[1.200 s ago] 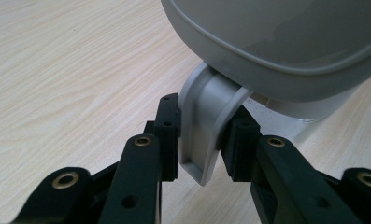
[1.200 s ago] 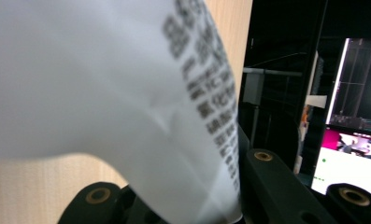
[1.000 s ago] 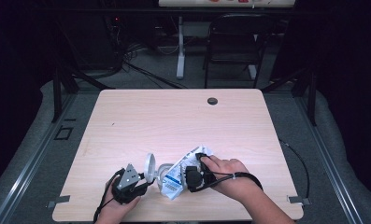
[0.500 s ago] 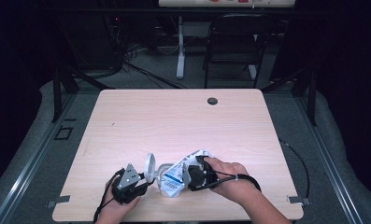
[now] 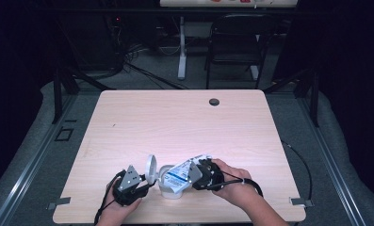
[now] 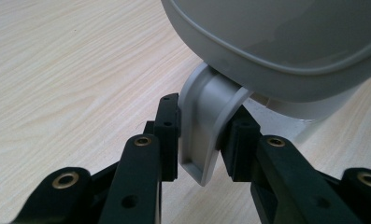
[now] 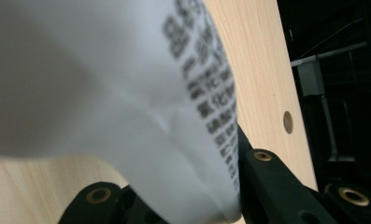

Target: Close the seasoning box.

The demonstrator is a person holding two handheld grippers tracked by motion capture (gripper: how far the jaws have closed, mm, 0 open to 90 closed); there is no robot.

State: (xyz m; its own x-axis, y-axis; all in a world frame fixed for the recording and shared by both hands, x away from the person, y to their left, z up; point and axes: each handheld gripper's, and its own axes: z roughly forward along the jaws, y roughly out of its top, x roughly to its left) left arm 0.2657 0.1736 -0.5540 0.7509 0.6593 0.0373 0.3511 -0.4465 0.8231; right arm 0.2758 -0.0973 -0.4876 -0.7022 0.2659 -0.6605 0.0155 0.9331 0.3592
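A white container stands near the table's front edge with its round lid flipped up. My left gripper is at its left side. In the left gripper view the left gripper is shut on the container's curved grey tab, just under the lid. My right gripper is shut on a white packet with a blue label, held tilted over the container's mouth. In the right gripper view the packet, with black print, hangs close in front of the right gripper and hides the container.
The light wooden table has a small dark cable hole near its far edge. Beyond the table stand a chair and a desk leg on a dark floor with cables. A cable trails off the right hand.
The right gripper has brought the packet slightly left and lower, over the container's mouth. The left gripper has kept still on the tab.
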